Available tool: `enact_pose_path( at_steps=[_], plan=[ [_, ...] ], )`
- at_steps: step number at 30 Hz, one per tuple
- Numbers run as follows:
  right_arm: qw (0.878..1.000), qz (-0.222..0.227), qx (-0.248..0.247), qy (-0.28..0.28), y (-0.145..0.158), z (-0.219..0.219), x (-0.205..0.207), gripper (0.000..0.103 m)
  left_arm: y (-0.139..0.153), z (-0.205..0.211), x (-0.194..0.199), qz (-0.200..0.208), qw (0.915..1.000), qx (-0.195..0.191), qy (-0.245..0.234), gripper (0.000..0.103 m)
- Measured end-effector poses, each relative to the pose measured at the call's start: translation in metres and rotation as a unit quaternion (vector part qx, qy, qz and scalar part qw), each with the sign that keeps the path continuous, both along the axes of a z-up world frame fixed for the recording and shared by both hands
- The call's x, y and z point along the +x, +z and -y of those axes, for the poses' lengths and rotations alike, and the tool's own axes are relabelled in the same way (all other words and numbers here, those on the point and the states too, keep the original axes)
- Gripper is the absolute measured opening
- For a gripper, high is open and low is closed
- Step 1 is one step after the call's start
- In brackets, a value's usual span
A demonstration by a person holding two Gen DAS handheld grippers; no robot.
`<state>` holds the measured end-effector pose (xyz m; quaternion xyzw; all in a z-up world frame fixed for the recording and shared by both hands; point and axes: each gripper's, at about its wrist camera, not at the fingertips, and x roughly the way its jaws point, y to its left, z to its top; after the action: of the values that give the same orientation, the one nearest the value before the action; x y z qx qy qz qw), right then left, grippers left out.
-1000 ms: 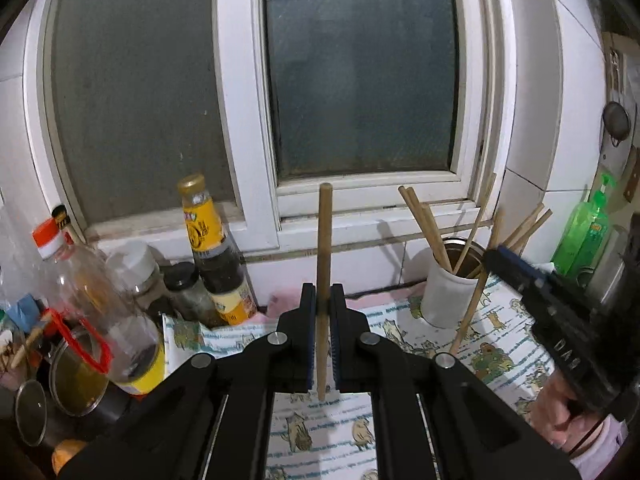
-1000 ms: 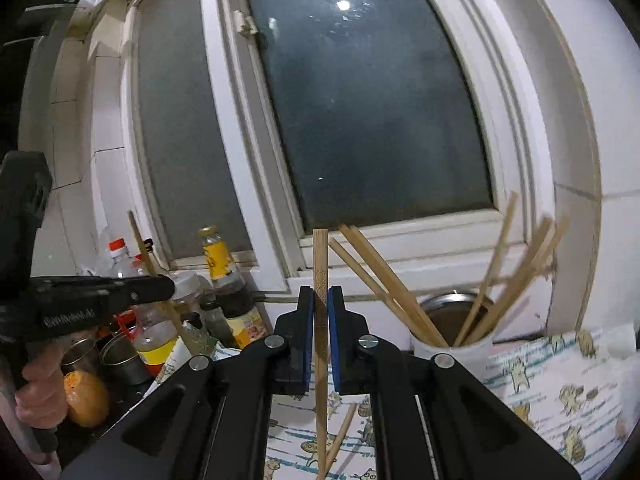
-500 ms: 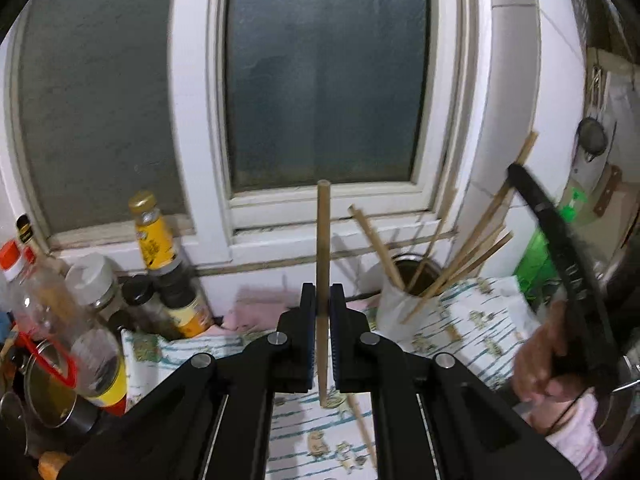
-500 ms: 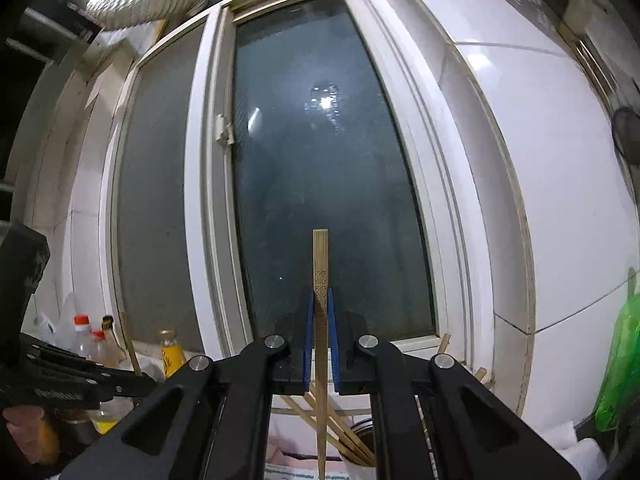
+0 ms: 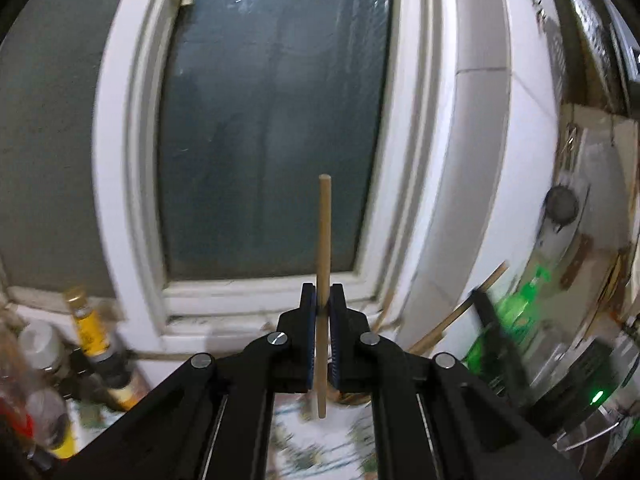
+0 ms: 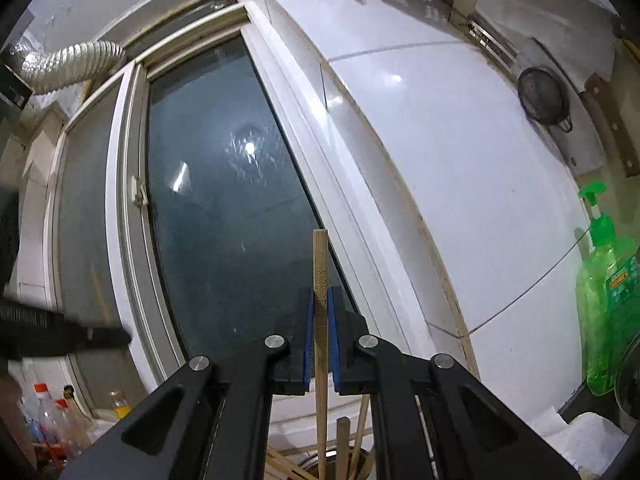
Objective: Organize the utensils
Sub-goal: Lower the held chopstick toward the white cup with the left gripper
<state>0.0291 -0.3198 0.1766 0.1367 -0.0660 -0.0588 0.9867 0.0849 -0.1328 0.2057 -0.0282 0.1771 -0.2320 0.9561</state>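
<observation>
My left gripper (image 5: 320, 304) is shut on a round wooden chopstick (image 5: 323, 236) held upright in front of the window. My right gripper (image 6: 320, 304) is shut on a flat patterned chopstick (image 6: 320, 272), upright, its lower end reaching down among several chopsticks (image 6: 342, 444) in the holder (image 6: 362, 466) at the bottom edge. In the left wrist view the holder is mostly hidden behind the fingers; a few chopsticks (image 5: 452, 316) stick out to the right, beside the blurred black right gripper (image 5: 496, 344).
Sauce bottles and jars (image 5: 92, 332) stand at the left on the patterned cloth (image 5: 320, 444). A green soap bottle (image 6: 608, 292) stands at the right. The window (image 6: 224, 216) and white tiled wall (image 6: 460, 160) are close behind. The left gripper (image 6: 64, 336) shows at the left.
Both grippers have tilted upward and moved right, closer to the holder. The right chopstick's lower end now sits among the chopsticks in the holder. Both still hold their chopsticks.
</observation>
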Motion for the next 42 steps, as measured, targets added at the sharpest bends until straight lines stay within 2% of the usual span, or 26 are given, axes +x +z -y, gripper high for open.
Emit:
enact_pose_path(
  at_steps=[3,5,8,12,16,20,25,28,35,39,42],
  plan=[
    [0.999,-0.028,-0.011,0.027,-0.004,0.006,0.005,0.008,-0.006,0.009,0.008,0.012,0.9991,-0.040,-0.002,0.005],
    [0.996,-0.040,-0.026,0.071,-0.002,0.006,0.007,0.008,-0.019,0.011,0.017,0.014,0.9979,-0.062,0.010,0.005],
    [0.991,-0.056,-0.058,0.102,-0.002,0.005,0.011,0.008,-0.044,0.015,0.027,0.004,0.9975,-0.070,0.002,0.005],
    [0.983,-0.096,-0.061,0.146,-0.005,0.007,0.027,0.008,-0.071,0.020,0.028,0.015,0.9982,-0.058,-0.002,0.005],
    [0.977,-0.113,-0.086,0.161,-0.009,-0.001,0.033,0.008,-0.091,0.020,0.027,0.012,0.9989,-0.046,0.002,0.005],
    [0.969,-0.133,-0.124,0.168,-0.016,-0.021,0.039,0.008,-0.107,0.013,0.020,0.006,0.9984,-0.057,0.006,0.005],
    [0.962,-0.170,-0.144,0.158,-0.031,-0.038,0.054,0.008,-0.117,0.008,0.021,-0.001,0.9981,-0.061,0.009,0.006],
    [0.959,-0.190,-0.144,0.156,-0.039,-0.039,0.064,0.008,-0.123,0.010,0.027,-0.009,0.9979,-0.063,0.012,0.006],
    [0.956,-0.208,-0.136,0.158,-0.041,-0.040,0.075,0.008,-0.140,0.013,0.047,-0.044,0.9967,-0.068,0.004,0.006],
    [0.955,-0.215,-0.137,0.150,-0.044,-0.039,0.077,0.008,-0.148,0.012,0.052,-0.050,0.9967,-0.065,0.005,0.006],
    [0.955,-0.219,-0.108,0.169,-0.042,-0.032,0.078,0.008,-0.148,0.011,0.050,-0.046,0.9972,-0.058,0.000,0.006]
  ],
)
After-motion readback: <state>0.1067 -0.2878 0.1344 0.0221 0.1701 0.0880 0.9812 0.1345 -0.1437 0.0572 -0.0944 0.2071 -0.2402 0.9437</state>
